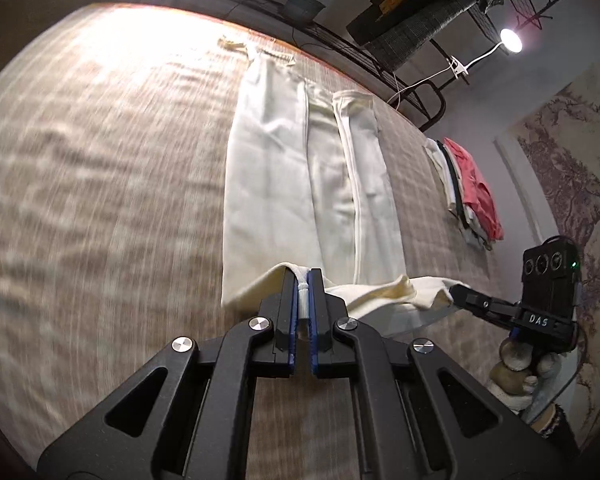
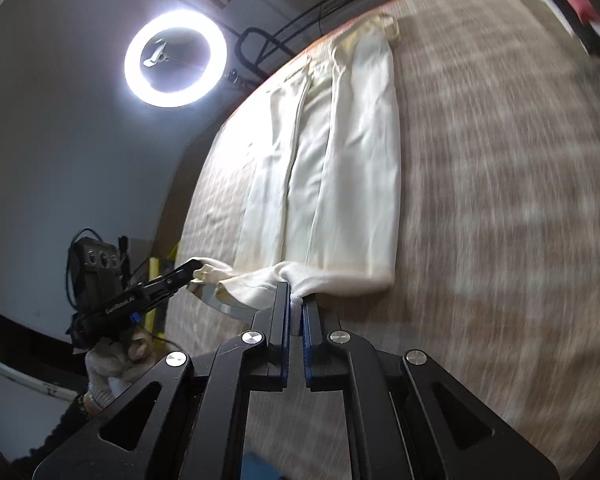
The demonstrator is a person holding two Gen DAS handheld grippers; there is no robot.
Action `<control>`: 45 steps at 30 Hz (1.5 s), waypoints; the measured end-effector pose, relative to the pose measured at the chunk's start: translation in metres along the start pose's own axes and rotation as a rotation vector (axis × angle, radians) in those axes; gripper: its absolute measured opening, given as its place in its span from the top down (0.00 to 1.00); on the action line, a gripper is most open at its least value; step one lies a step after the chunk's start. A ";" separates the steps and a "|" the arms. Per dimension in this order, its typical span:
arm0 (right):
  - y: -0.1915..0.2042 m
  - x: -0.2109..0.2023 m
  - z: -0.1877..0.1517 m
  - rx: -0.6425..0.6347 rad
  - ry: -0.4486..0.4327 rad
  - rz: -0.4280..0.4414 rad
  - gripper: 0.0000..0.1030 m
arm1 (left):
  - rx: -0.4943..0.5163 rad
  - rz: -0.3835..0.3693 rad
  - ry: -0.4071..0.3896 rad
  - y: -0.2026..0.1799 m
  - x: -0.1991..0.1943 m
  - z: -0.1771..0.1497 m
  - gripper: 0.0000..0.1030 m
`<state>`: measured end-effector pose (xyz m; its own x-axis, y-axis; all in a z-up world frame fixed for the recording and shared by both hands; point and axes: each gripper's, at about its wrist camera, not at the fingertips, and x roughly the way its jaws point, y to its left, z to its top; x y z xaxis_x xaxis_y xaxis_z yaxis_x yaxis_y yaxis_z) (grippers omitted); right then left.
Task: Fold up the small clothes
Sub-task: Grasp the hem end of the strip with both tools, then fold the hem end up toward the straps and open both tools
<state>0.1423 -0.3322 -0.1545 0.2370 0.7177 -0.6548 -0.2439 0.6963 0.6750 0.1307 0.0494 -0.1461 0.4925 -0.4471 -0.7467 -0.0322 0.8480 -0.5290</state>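
A pair of cream-white trousers (image 1: pixel 296 184) lies stretched lengthwise on the woven beige surface, legs side by side; it also shows in the right wrist view (image 2: pixel 340 176). My left gripper (image 1: pixel 303 274) is shut on the near hem of the trousers, lifted a little off the surface. My right gripper (image 2: pixel 296 290) is shut on the same near edge further along. In the left wrist view the right gripper (image 1: pixel 456 294) pinches the cloth at the right. In the right wrist view the left gripper (image 2: pixel 194 270) pinches it at the left. The cloth sags between them.
A stack of folded clothes (image 1: pixel 468 192) with a red piece on top lies at the right of the surface. A ring light (image 2: pixel 176 58) and a clip lamp (image 1: pixel 510 40) shine from beyond the far edge. A metal rack (image 1: pixel 380 64) runs behind.
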 end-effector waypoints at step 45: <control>0.017 0.069 0.043 -0.290 0.033 -0.356 0.92 | 0.307 0.340 -0.036 0.005 0.064 0.024 0.68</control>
<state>0.1947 -0.2708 -0.1739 0.3250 0.4302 -0.8422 -0.4065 0.8676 0.2863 0.1827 0.0316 -0.1871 0.5289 -0.1231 -0.8397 0.0592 0.9924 -0.1082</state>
